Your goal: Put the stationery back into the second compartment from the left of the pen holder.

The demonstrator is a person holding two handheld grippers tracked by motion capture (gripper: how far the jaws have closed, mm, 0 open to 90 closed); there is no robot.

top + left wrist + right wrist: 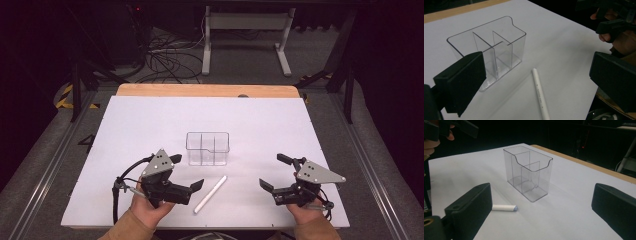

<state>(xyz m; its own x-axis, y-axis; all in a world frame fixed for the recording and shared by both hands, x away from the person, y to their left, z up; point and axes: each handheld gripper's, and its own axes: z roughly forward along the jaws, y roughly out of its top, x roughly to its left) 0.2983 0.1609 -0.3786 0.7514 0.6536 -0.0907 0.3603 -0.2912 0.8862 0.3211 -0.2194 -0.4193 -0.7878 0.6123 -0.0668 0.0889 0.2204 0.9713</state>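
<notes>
High view: pen (pixel 210 194) just beside left gripper (pixel 186 172).

Count of items on the surface (pixel 150 120): two kinds, one of each, plus two tools.

One clear plastic organizer (pixel 207 148) with three compartments: one long, two smaller. One white pen (pixel 210 194), lying flat just in front of the organizer, not touching it. Two handheld tools: one left tool (pixel 189 171), one right tool (pixel 275 171), each with two black jaws standing wide apart. One white surface over one wooden tabletop (pixel 200 90).
</notes>
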